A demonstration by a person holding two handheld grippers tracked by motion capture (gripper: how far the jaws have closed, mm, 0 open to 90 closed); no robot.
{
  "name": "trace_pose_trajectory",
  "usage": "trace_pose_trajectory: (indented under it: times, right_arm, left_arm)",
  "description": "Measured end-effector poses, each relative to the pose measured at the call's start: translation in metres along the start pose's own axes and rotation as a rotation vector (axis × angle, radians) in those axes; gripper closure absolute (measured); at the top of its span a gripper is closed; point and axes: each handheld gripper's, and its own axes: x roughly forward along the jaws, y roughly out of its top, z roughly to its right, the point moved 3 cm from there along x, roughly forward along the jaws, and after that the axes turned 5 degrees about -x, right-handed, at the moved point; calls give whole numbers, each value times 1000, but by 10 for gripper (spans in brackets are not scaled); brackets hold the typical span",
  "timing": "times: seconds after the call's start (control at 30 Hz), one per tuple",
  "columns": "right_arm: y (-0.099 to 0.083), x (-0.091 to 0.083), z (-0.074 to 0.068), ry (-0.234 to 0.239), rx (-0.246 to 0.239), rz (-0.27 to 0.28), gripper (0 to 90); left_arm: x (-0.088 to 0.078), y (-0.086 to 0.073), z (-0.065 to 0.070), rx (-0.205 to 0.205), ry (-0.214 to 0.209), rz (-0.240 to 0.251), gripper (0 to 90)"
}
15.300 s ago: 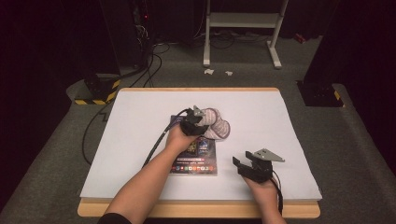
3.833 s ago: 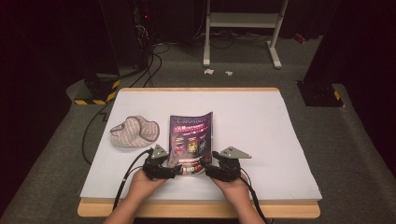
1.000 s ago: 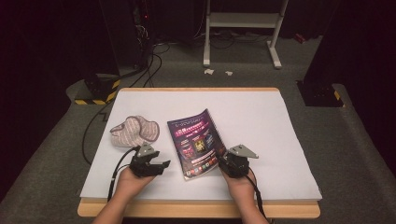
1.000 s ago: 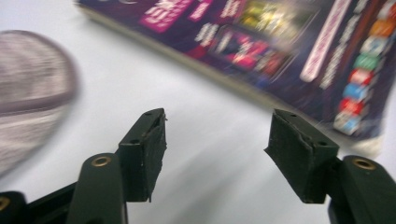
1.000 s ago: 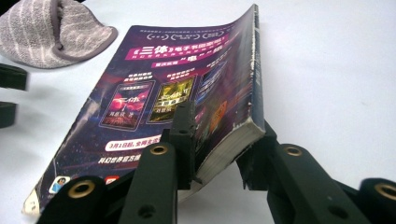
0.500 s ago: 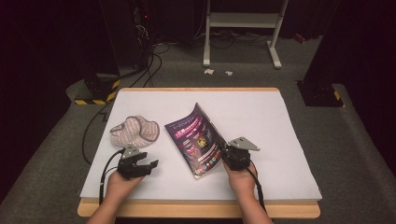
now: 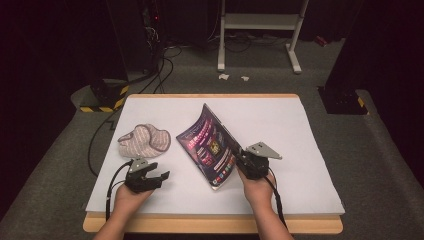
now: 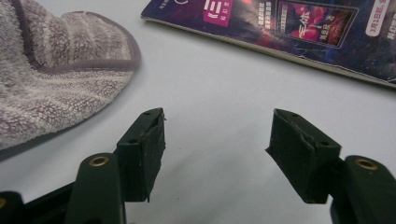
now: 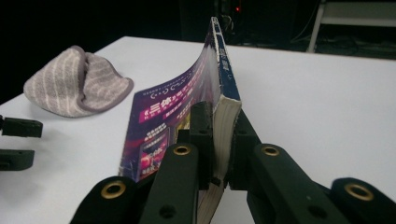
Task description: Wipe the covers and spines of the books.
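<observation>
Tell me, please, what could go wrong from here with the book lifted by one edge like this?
The right gripper pinches the book only at its spine edge, so the book could slip or swing as it rises. The cover already bows, and the pages may fan open or crease. The left gripper is open beside the towel and gives no support if the book tips.

A wooden-edged table [image 7: 200, 224] topped with a white sheet carries two things. A grey striped towel [image 7: 144, 140], bunched up, lies near the left edge. Right of it, around the middle, a purple-covered magazine [image 7: 207, 142] rests on its left long edge, its right side tilted up off the sheet.
</observation>
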Motion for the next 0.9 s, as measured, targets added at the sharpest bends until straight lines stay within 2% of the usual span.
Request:
trace_pose_trajectory:
  times: [0.37,0.6,0.9]
  right_arm:
    - [18,-10,-6,3,-29,80,848]
    - [28,-15,-9,-13,-58,113,848]
    - [38,-20,-8,-32,-71,144,849]
  left_arm:
    - [-2,1,1,0,15,35,363]
    - [-2,1,0,1,16,38,365]
    - [-3,2,1,0,17,47,367]
